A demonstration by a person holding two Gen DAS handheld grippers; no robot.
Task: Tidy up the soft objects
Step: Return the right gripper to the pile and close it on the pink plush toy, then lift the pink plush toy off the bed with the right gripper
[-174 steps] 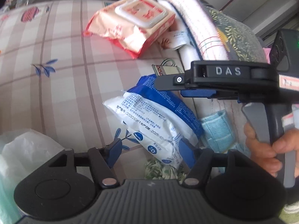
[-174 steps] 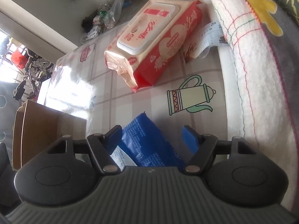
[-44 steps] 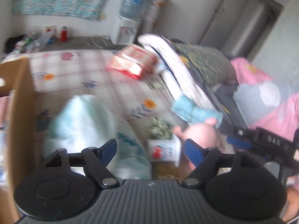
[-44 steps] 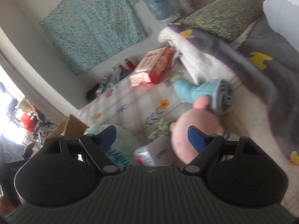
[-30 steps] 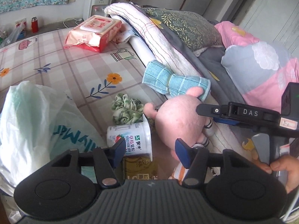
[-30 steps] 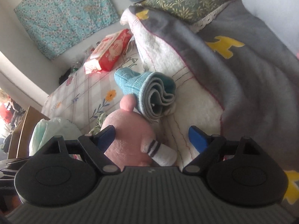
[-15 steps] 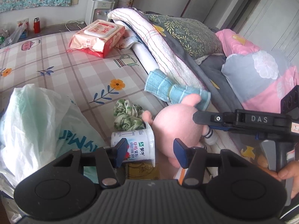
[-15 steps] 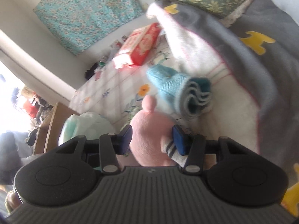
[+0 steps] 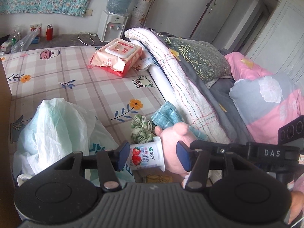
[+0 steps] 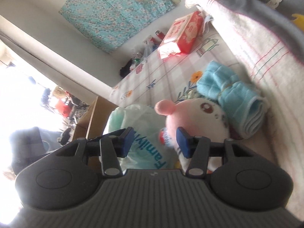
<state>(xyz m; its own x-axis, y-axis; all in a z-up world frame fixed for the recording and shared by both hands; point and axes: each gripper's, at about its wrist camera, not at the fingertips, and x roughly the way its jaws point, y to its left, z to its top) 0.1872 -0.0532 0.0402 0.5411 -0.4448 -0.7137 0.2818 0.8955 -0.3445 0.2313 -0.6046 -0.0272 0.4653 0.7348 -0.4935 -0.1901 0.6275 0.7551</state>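
Note:
A pink plush toy [image 9: 171, 140] lies on the bed beside a rolled blue towel [image 9: 167, 114] and a crumpled green cloth [image 9: 141, 128]. My left gripper [image 9: 153, 156] hovers open over a white yogurt cup [image 9: 146, 157] lying on its side; only the left pad is near the cup. My right gripper [image 10: 154, 143] has its jaws opening. Between them I see the plastic bag [image 10: 140, 152] and the cup [image 10: 164, 135]. The plush [image 10: 199, 114] rests against the right finger, face up. In the left wrist view the right gripper [image 9: 195, 145] reaches in beside the plush.
A pack of wet wipes [image 9: 117, 57] lies farther up the checked sheet. A folded white blanket [image 9: 182, 79] and pillows [image 9: 197, 57] border the right side. A pale green plastic bag [image 9: 53, 125] sits at the left, by a brown board [image 9: 3, 79].
The right jaws went from wide to narrow around the plush, which has since turned face up and slid toward the right finger. Both grippers have risen and drawn back a little.

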